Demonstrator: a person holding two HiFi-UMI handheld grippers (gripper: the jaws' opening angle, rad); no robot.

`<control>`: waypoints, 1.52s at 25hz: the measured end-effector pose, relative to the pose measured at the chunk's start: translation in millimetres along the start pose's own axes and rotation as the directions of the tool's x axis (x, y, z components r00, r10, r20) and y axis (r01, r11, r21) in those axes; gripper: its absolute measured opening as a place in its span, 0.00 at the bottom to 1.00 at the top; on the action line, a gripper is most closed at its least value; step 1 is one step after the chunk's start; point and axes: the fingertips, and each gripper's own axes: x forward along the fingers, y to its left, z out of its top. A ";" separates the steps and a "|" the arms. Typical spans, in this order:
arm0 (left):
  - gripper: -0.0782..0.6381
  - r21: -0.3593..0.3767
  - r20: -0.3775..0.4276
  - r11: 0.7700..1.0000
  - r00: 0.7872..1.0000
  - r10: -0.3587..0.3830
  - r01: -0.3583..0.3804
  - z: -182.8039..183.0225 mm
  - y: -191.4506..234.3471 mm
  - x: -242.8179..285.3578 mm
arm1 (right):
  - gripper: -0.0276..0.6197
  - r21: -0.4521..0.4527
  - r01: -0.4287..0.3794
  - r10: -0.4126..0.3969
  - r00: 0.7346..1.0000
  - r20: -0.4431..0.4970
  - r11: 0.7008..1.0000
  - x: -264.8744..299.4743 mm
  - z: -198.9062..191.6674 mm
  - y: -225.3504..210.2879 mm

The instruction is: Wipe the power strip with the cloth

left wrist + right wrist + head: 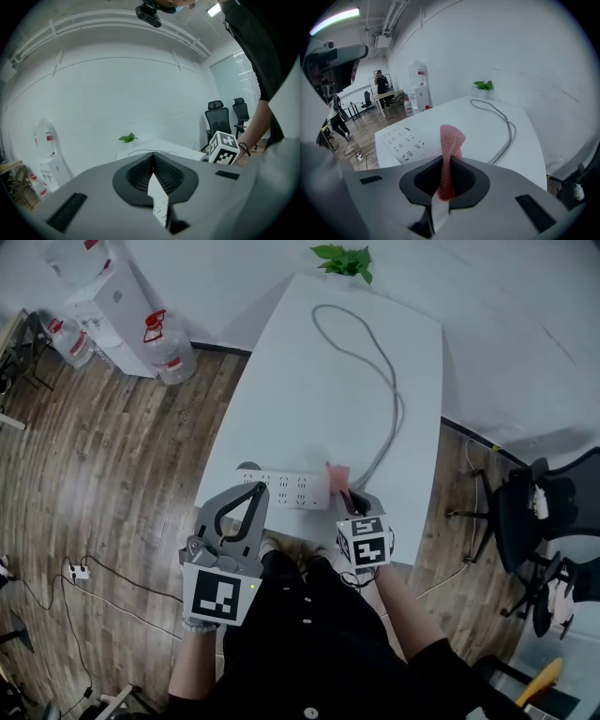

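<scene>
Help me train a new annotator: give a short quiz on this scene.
1. Which gripper grips the pink cloth? A left, B right, C neither.
2. True or false: the jaws of the left gripper stand wide apart.
3. Fill in: the grey cable of the power strip runs across the table toward a potted ___.
Key: 1 B, the right gripper; 2 false, they are together; 3 plant.

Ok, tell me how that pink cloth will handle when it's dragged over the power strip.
The cloth is probably floppy: its free end curls over above the right gripper, which pinches it. Its mesh looks light, so it'll likely bunch rather than push flat on the power strip.
</scene>
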 end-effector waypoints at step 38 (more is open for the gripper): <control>0.12 -0.040 -0.060 0.986 0.986 0.156 -0.159 -29.8 39.3 -49.7 | 0.13 -0.040 -0.190 0.188 0.980 -0.067 0.981 30.0 0.3 91.8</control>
